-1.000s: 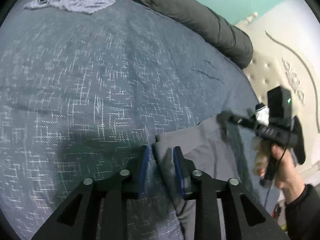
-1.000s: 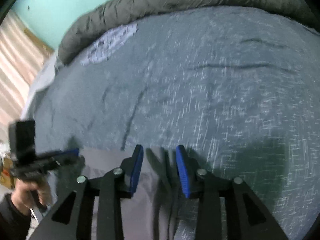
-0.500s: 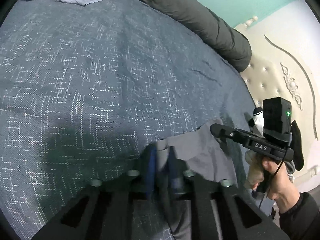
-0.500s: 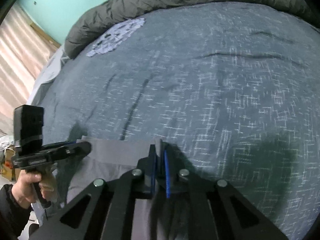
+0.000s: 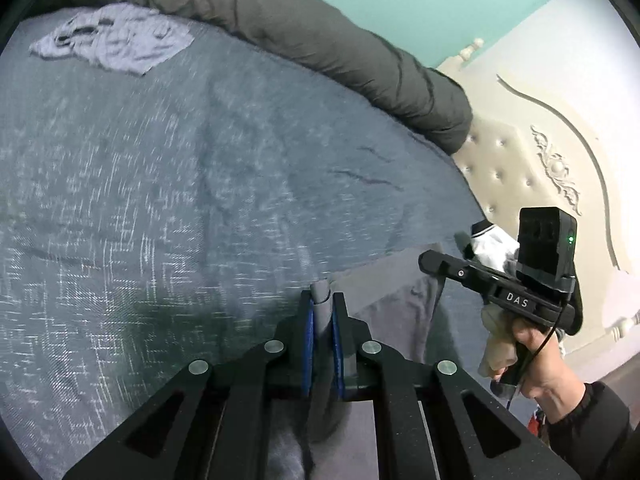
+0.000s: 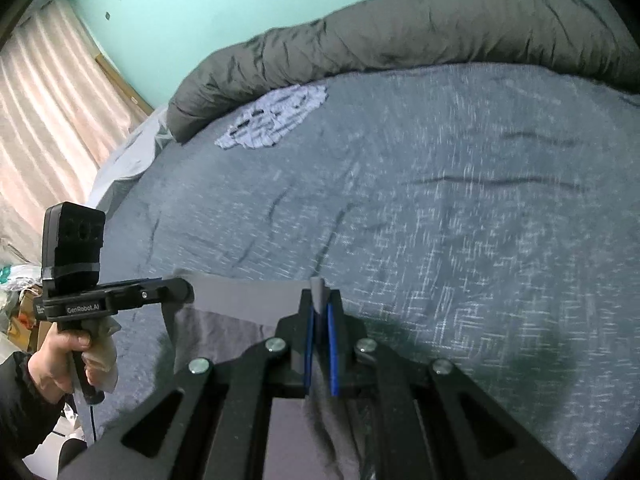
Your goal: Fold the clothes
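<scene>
The bed, under a blue-grey patterned cover, carries a rolled dark duvet along its far side and a crumpled pale garment near it. At the near edge a grey garment hangs between both tools, its top edge stretched across from one to the other, its length dropping toward the person. The left tool and the right tool are each clamped tight on a pinched corner. Uneven lifting could slip a corner free or skew the fold.
</scene>
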Demonstrator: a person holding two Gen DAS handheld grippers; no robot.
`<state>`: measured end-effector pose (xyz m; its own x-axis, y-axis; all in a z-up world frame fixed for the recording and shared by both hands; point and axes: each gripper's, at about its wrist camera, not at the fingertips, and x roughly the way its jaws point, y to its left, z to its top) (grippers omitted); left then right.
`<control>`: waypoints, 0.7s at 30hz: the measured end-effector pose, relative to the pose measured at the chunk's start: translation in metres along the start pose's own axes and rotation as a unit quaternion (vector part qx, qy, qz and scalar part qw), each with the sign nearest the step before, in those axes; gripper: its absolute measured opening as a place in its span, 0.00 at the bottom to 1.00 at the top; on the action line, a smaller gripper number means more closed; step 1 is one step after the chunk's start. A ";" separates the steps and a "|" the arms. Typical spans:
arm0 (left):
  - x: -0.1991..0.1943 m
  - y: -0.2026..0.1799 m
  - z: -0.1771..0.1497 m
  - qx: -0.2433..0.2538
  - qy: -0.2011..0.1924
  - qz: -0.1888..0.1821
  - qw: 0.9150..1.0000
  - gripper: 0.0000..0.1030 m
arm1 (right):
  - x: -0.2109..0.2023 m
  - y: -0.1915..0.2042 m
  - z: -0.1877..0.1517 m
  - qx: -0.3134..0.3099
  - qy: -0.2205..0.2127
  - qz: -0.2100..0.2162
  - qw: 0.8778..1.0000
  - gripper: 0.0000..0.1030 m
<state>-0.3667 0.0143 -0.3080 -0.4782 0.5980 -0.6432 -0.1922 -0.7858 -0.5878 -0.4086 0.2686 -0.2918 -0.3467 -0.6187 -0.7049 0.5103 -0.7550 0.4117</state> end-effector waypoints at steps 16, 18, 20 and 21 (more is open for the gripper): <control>-0.070 -0.076 0.001 0.044 -0.031 0.022 0.998 0.08 | -0.090 0.052 0.007 -0.029 -0.044 -0.003 0.999 0.05; -0.078 -0.085 0.000 0.051 -0.035 0.025 0.998 0.08 | -0.100 0.060 0.006 -0.034 -0.048 -0.006 0.998 0.05; -0.088 -0.095 0.000 0.057 -0.039 0.025 0.997 0.08 | -0.111 0.069 0.006 -0.041 -0.053 -0.011 0.998 0.05; -0.093 -0.099 -0.001 0.060 -0.041 0.026 0.997 0.08 | -0.117 0.074 0.006 -0.044 -0.057 -0.012 0.997 0.05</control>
<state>-0.3023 0.0364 -0.1900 -0.5579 0.5454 -0.6256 -0.2644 -0.8313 -0.4890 -0.3348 0.2842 -0.1753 -0.4451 -0.6245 -0.6418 0.5661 -0.7515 0.3387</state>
